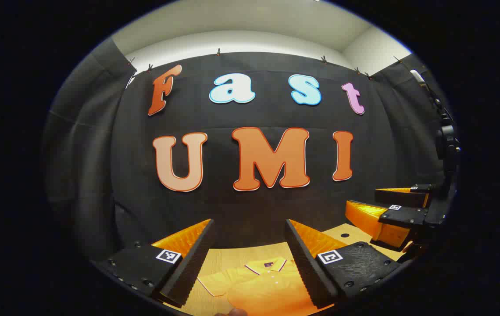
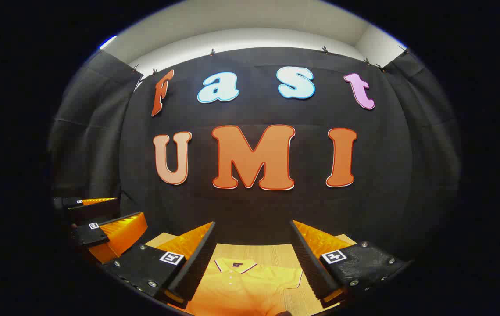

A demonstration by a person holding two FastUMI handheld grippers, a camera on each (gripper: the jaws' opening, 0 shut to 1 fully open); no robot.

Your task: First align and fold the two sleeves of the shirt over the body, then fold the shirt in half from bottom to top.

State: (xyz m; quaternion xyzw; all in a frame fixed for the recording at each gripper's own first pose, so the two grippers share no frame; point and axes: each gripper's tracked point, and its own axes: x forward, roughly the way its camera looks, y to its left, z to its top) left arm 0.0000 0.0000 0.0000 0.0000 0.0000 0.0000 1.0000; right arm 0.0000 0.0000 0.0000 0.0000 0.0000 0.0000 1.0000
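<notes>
No legible txt; shirt neck label too small, prob. unreadable.

Yellow polo shirt flat, unfolded

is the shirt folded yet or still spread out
Spread out: the shirt lies flat on the table, collar up, one short sleeve still out to the side.

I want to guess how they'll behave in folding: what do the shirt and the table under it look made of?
Shirt: soft yellow knit-like cloth, matte, lying flat with a limp collar and buttoned placket. Table: pale wood or wood-look laminate, with fine parallel grain lines; which one, I can't tell.
</notes>
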